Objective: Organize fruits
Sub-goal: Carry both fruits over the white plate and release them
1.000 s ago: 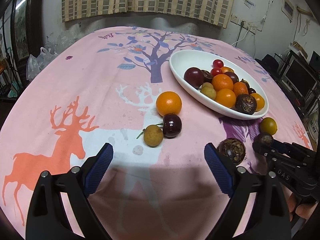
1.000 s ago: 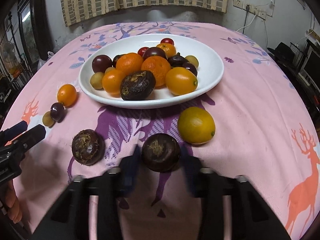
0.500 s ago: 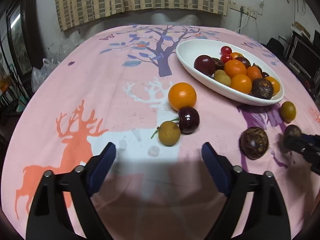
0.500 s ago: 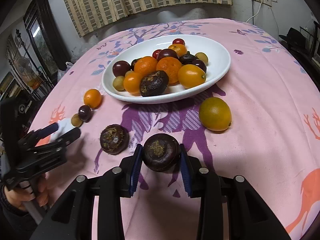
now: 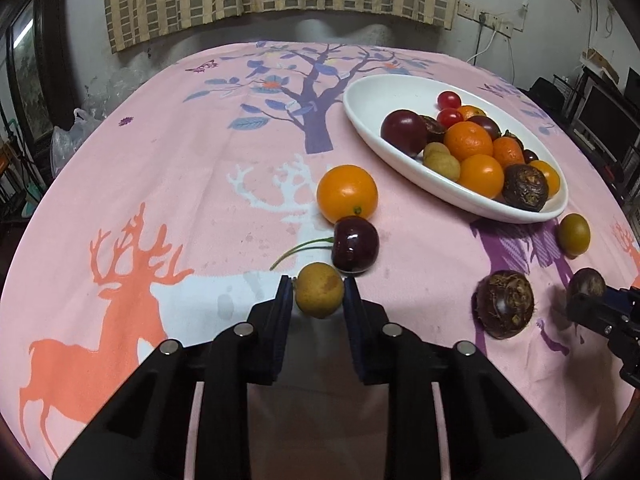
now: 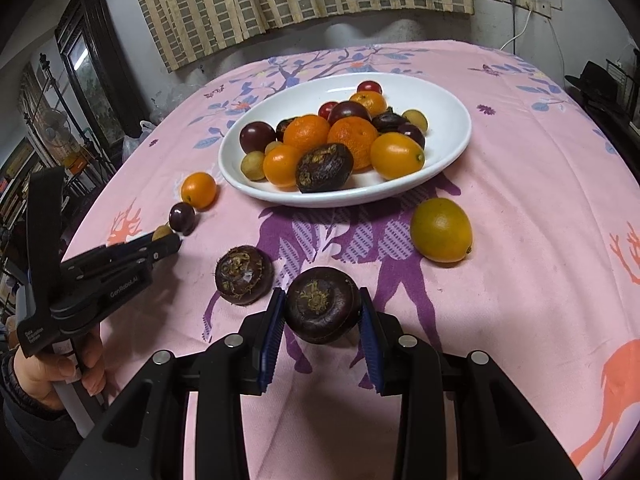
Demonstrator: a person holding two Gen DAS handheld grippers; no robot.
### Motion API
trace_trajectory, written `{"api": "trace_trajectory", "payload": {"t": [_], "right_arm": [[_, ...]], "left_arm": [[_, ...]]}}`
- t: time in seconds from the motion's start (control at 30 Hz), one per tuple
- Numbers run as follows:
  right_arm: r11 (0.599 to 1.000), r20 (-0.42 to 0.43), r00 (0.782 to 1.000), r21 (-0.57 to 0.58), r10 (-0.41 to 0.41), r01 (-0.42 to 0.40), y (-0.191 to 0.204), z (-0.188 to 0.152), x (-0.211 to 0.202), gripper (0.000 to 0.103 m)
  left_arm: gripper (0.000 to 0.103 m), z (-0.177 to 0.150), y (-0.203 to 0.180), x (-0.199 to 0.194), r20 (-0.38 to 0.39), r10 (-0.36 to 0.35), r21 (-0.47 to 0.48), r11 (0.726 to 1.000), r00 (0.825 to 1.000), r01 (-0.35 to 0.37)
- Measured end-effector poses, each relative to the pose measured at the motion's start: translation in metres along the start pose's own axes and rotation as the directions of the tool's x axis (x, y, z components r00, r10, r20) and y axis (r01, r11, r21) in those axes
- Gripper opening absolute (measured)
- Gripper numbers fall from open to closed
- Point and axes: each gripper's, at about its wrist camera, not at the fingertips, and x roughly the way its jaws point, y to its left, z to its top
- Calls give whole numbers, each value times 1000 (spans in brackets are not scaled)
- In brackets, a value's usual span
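My left gripper (image 5: pixel 316 296) is shut on a small tan longan (image 5: pixel 319 295) on the pink tablecloth, just in front of a dark cherry (image 5: pixel 355 244) and an orange (image 5: pixel 347 193). My right gripper (image 6: pixel 322 314) is shut on a dark brown water chestnut (image 6: pixel 322 310) and holds it above the cloth. A white oval bowl (image 6: pixel 448 120) with several fruits stands beyond it. A second water chestnut (image 6: pixel 244 274) and a yellow-green citrus (image 6: pixel 441 229) lie on the cloth. The left gripper also shows in the right wrist view (image 6: pixel 170 240).
The bowl (image 5: pixel 372 100) sits at the right in the left wrist view, with the second water chestnut (image 5: pixel 505 304) and citrus (image 5: pixel 574 234) below it. The round table drops away on all sides. Curtains hang at the back wall.
My left gripper moved forward and closed on the longan. My right gripper lifted the water chestnut off the cloth.
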Motion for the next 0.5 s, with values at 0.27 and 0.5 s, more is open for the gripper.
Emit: {"api": "trace_trajectory", "payload": {"t": [0.27, 0.5], "right_arm": [[1000, 69, 997, 2, 29, -29, -1, 6, -19, 37], [999, 136, 989, -2, 50, -50, 1, 29, -37, 36]], "left_arm": [[25, 5, -17, -44, 70, -77, 33, 997, 995, 75], [25, 40, -45, -56, 89, -150, 67, 987, 985, 144]]}}
